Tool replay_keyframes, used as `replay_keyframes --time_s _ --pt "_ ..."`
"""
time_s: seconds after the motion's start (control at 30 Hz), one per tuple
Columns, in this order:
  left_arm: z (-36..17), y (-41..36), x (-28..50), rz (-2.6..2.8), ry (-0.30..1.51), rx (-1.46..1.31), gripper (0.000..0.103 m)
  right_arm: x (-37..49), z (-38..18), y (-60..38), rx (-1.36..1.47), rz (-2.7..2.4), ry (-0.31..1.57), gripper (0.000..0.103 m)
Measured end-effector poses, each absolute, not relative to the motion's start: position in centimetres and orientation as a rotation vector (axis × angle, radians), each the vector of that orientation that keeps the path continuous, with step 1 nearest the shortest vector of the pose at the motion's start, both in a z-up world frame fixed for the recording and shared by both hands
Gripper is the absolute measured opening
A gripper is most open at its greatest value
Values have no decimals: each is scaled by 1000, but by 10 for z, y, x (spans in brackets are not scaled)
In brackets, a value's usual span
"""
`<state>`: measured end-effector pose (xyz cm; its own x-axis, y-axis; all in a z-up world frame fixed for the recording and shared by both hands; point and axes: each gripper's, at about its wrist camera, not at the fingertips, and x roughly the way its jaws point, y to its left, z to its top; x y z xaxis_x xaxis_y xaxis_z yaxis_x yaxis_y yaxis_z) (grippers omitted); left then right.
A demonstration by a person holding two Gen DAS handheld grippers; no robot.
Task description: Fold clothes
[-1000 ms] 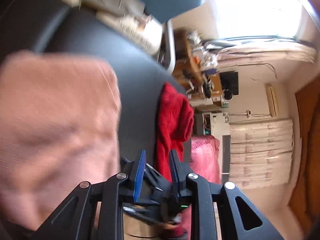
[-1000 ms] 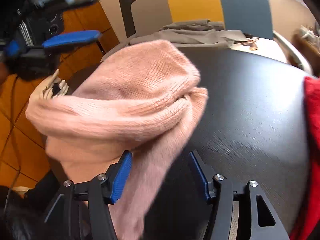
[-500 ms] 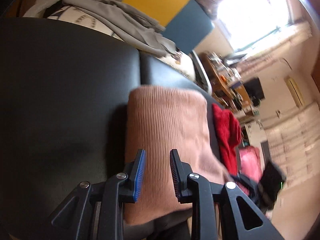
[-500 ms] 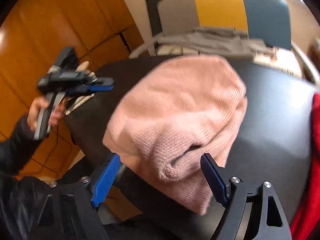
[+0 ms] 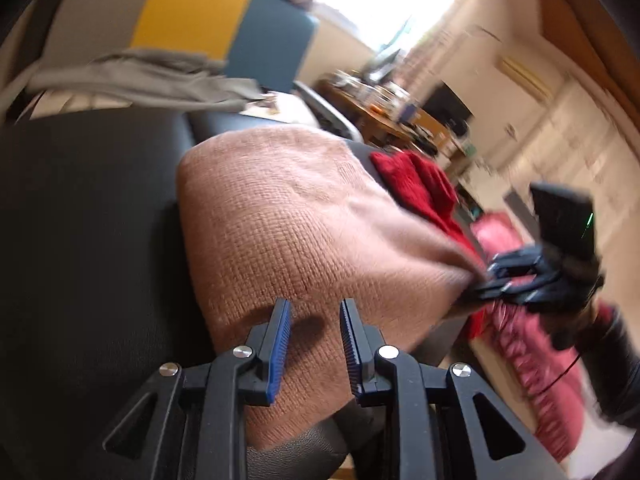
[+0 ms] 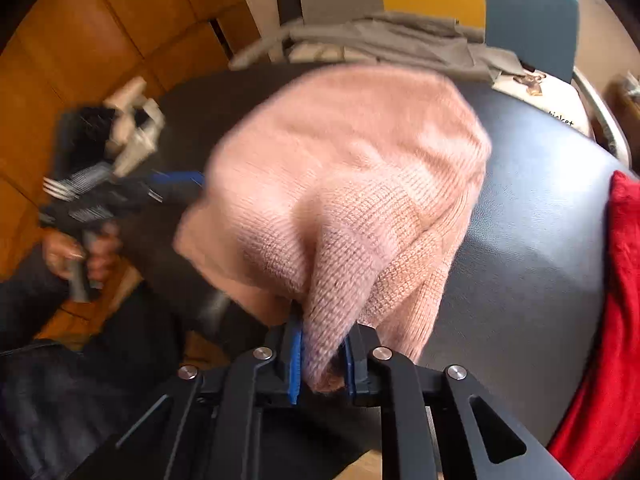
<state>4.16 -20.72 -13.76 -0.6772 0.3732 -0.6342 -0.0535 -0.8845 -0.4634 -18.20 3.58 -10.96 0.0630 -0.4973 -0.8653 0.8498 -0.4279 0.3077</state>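
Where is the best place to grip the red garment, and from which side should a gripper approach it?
Probably the near edge of the red garment, approached from the right side of the black table. It lies bunched along that side, apart from the pink sweater, and the right gripper is busy with the sweater's corner.

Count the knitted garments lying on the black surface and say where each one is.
2. The pink sweater lies mid-surface, its near corner pinched in the right gripper. The red knit lies at the right edge. More may be hidden out of frame.
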Motion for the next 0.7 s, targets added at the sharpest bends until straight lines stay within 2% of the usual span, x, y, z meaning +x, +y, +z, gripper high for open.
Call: replay_keyframes --time_s 0.13,0.23,0.27,0.33,0.47,0.6,0.7 --pt "-164 -190 29 2526 -483 -1273 25 -176 -122 59 1311 -1601 348 16" --pt "-169 -180 30 2534 -266 -1320 25 -172 -130 76 1348 -1602 305 16" --pt "-166 -180 30 2536 -246 -1329 25 -171 -133 82 1361 -1602 290 18" --pt "-157 -183 31 2550 -266 -1313 21 -171 -131 90 1366 -1595 273 24" --pt "-133 -179 36 2539 -370 -1134 22 -180 -116 115 1363 -1622 168 37" --pt "-130 -156 29 2509 -290 -1083 22 -194 -87 130 1228 -1708 -1 38" --pt "-140 -136 24 2462 -250 -1114 22 -214 -88 122 1192 -1696 -133 38"
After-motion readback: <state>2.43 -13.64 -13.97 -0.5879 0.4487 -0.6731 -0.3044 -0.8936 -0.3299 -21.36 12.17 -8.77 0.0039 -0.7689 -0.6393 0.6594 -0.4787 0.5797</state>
